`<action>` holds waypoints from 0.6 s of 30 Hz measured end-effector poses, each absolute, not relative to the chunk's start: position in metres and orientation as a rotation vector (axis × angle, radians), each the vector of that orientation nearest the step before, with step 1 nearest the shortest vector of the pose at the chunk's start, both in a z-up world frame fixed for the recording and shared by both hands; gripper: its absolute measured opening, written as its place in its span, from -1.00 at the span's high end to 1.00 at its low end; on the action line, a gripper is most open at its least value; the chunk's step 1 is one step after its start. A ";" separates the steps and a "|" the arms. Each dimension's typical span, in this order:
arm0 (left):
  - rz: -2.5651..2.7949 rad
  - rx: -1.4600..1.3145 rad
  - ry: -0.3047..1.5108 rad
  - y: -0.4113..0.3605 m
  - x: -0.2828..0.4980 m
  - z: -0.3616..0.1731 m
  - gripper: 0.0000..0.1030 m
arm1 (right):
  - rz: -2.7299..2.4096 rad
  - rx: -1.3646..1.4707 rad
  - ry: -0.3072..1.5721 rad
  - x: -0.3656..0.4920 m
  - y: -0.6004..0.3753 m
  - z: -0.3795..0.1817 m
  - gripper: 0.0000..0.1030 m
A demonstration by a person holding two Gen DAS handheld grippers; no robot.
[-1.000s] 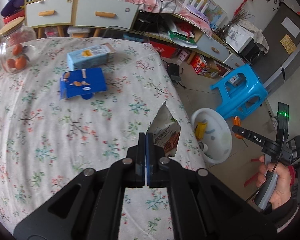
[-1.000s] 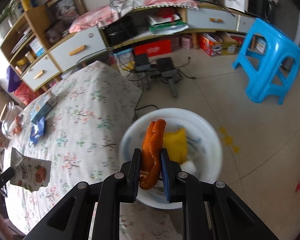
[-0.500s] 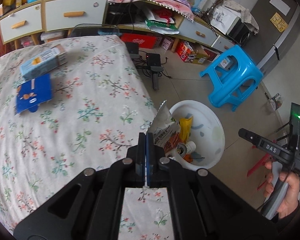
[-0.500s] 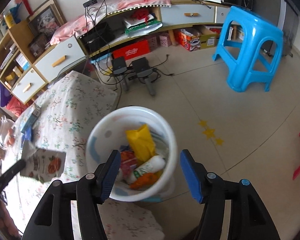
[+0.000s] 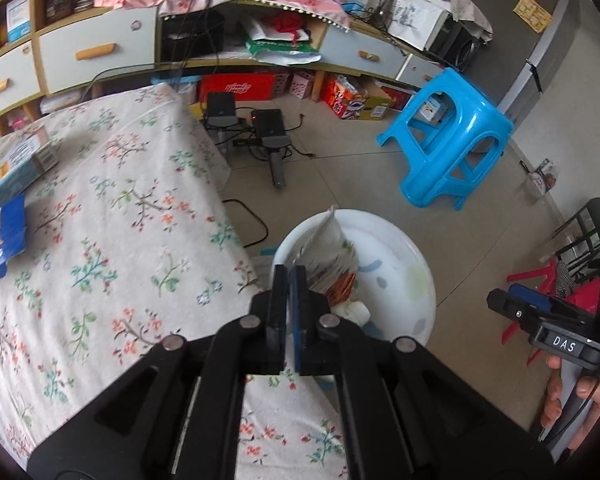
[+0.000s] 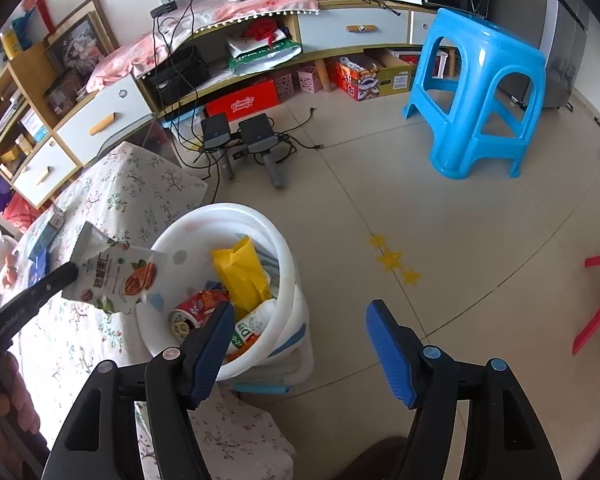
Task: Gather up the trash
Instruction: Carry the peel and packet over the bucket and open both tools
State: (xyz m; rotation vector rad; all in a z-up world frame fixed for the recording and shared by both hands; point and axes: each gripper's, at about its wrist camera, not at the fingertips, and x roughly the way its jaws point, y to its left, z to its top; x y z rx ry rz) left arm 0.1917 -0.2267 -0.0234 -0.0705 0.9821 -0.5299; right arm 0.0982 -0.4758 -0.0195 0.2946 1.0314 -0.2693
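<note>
Holding yellow wrapper [image 6: 242, 274] and can [image 6: 196, 312] (crushed): white bin [image 6: 288, 280].

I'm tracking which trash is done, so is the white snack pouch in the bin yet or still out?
Out. The left gripper pinches the snack pouch by its edge, above the white bin rim.

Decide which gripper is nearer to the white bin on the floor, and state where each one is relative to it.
Left. The left gripper, shut on a snack pouch, hangs at the white bin's table-side rim. The right gripper, its jaws opening and empty, sits back on the bin's floor side.
</note>
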 end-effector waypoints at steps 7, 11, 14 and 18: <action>-0.509 0.008 0.984 -0.225 0.189 -0.020 -0.51 | -0.259 0.287 1.030 0.099 -0.474 -0.017 -0.44; -0.480 0.026 1.006 -0.210 0.187 -0.018 -0.59 | -0.250 0.275 1.028 0.102 -0.467 -0.016 -0.46; -0.458 0.032 1.012 -0.195 0.185 -0.017 -0.63 | -0.245 0.271 1.028 0.104 -0.461 -0.015 -0.47; -0.425 0.043 1.026 -0.173 0.182 -0.019 -0.68 | -0.240 0.262 1.030 0.107 -0.453 -0.015 -0.48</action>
